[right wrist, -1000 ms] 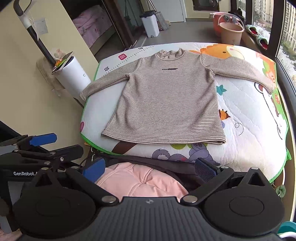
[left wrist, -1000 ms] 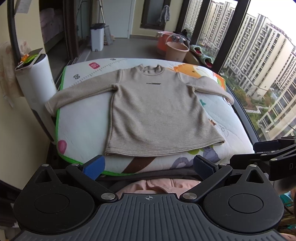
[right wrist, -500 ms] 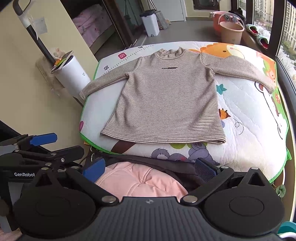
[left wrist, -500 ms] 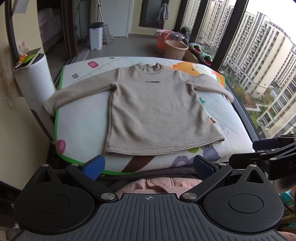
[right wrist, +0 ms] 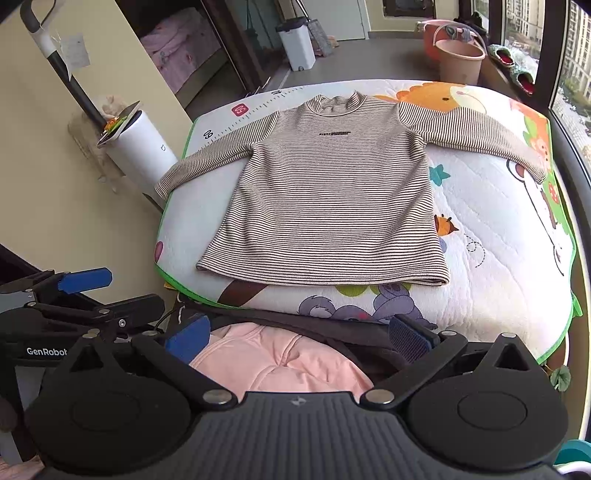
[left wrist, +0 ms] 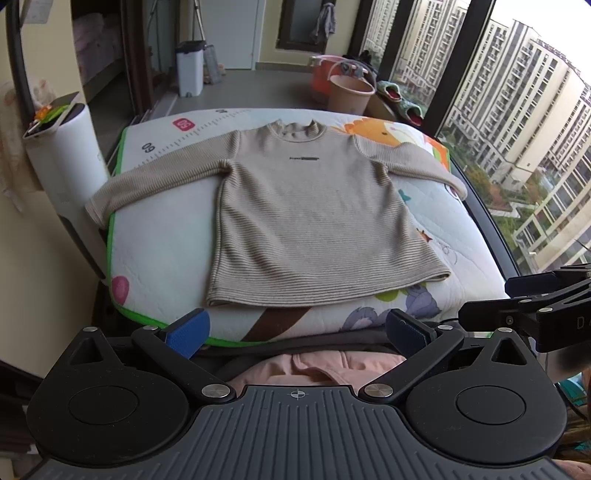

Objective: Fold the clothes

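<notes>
The striped sweater (right wrist: 328, 206) lies flat and face up in the middle of the play mat (right wrist: 509, 258), collar toward the far edge, hem near the near edge, both sleeves spread out; the left cuff hangs just over the mat's left edge and the right cuff reaches the right edge. It looks like a soft, light knit that will drape and sag when lifted and probably cling a little to the quilted mat, so a pinch at a cuff, shoulder seam or hem corner seems the surest hold. The left tool (left wrist: 295, 330) and the right tool (right wrist: 297, 338) both hover short of the mat's near edge, jaws wide apart and empty. Beyond the mat's far edge stand a pink bucket (right wrist: 460, 61) in front of an orange tub (right wrist: 430, 35) holding some cloth, and a white lidded bin (right wrist: 295, 44), contents hidden
</notes>
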### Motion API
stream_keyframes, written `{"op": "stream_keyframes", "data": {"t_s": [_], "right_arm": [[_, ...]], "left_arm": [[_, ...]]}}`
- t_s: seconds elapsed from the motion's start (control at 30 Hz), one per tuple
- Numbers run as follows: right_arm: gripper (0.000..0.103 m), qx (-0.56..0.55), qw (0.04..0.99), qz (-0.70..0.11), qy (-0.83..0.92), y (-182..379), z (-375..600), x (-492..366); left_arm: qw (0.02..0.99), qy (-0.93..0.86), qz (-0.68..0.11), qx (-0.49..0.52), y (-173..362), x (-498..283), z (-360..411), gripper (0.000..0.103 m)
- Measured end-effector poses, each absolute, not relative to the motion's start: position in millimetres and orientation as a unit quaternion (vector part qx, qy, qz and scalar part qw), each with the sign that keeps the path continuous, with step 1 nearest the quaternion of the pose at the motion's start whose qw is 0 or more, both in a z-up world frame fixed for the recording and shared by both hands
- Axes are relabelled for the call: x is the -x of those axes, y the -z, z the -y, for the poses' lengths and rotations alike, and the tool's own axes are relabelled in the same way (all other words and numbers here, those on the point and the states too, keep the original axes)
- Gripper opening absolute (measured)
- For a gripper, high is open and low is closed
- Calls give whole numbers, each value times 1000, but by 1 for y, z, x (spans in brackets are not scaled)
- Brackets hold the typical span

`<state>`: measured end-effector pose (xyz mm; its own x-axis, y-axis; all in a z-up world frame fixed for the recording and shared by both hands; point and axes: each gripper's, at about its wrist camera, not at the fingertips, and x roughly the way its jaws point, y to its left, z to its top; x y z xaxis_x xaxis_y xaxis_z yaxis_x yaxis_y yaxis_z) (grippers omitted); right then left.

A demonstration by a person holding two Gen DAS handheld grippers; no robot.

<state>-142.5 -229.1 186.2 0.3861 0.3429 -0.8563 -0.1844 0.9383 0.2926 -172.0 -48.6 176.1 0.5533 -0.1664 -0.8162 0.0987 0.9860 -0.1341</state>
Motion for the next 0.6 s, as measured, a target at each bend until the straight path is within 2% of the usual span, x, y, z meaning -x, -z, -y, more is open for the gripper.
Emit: {"op": "stream_keyframes", "data": {"t_s": [0.6], "right_arm": [[103, -106, 814, -553, -143, -155, 244, 100]], "left_arm": [[856, 69, -508, 59, -140, 121, 36, 103]]}}
